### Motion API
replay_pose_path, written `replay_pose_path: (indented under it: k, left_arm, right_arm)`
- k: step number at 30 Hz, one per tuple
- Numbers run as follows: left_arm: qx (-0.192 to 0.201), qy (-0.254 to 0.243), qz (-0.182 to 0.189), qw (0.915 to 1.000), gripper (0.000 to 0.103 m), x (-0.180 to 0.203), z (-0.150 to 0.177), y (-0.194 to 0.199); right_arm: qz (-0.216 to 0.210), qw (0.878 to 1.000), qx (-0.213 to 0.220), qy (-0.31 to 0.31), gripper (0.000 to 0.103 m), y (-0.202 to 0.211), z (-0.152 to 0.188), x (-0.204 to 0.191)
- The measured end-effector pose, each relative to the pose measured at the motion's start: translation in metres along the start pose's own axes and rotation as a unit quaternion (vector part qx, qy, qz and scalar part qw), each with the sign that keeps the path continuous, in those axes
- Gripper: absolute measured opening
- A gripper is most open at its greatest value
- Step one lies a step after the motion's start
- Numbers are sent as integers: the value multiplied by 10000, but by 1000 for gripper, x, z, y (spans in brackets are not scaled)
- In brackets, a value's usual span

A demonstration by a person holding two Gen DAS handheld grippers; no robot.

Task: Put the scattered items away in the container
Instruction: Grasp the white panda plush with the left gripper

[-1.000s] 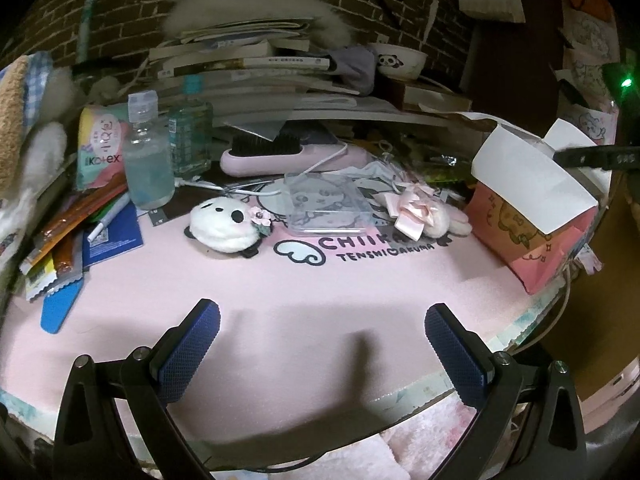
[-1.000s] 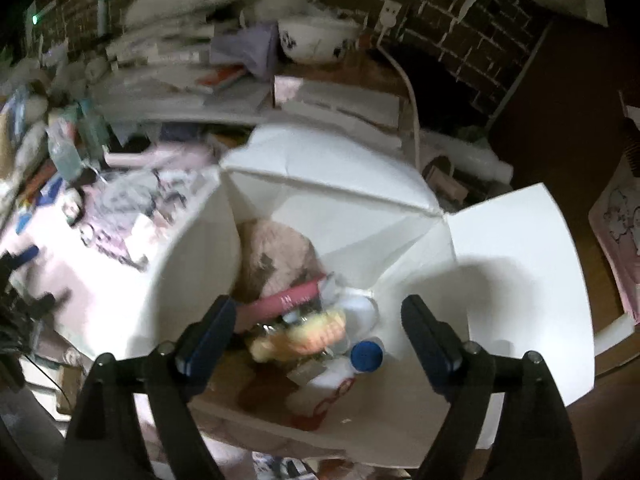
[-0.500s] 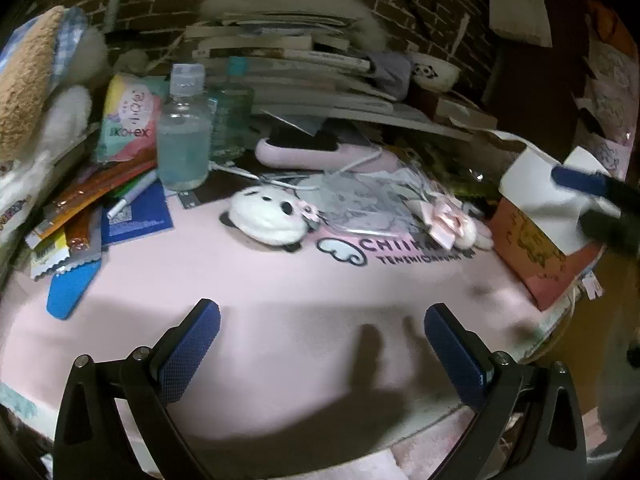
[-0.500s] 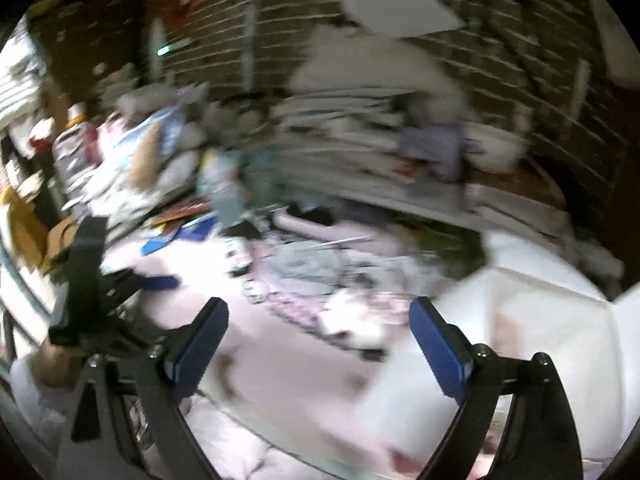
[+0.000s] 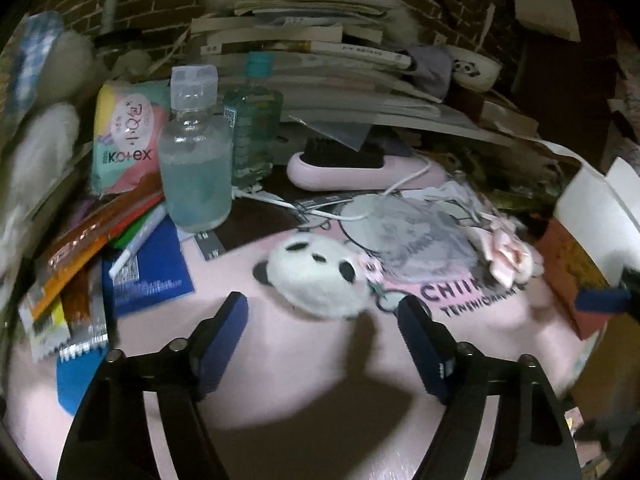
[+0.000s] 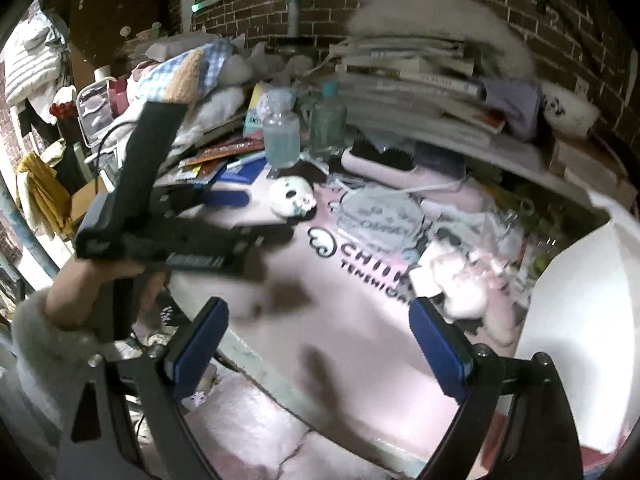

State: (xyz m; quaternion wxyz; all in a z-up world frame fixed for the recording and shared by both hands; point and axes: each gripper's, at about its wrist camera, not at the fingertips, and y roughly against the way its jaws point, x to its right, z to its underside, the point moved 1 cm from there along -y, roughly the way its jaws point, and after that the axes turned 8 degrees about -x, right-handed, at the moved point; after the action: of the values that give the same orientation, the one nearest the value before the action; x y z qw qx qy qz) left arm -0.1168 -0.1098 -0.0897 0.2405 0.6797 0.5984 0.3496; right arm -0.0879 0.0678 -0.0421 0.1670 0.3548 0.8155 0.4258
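My left gripper has just been narrowing its jaws, nothing between them yet; the panda plush lies just beyond on the pink table. Closing early would nudge it away. My right gripper hangs apart and empty near the white container at right.

Looks like someone's bedroom or a lived-in corner at home, pretty messy. Brick wall behind, a big stack of books against it, and a pink desk mat with a cartoon print on the surface. Personal stuff everywhere: a Kotex pack, toiletry bottles, a hairbrush, a panda plush, snack packets. Clothes hang off to the side.
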Motion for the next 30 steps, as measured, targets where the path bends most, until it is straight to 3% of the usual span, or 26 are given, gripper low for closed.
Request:
replay_pose_path:
  k: [6, 13, 23, 30]
  left_arm:
    - [-345, -225, -89, 9991, 73, 5, -21, -14]
    - [-461, -269, -157, 9985, 55, 7, -33, -26]
    - [-468, -394, -72, 9981, 49, 16, -26, -19]
    - [-190, -635, 161, 9977, 49, 38, -29, 7]
  right_arm:
    - [-31, 9999, -114, -14, 91, -5, 6, 1]
    - [-91, 9998, -125, -79, 91, -6, 5, 4]
    - [-103, 9995, -91, -276, 91, -10, 9, 13]
    - [132, 9987, 91, -486, 91, -9, 17, 18]
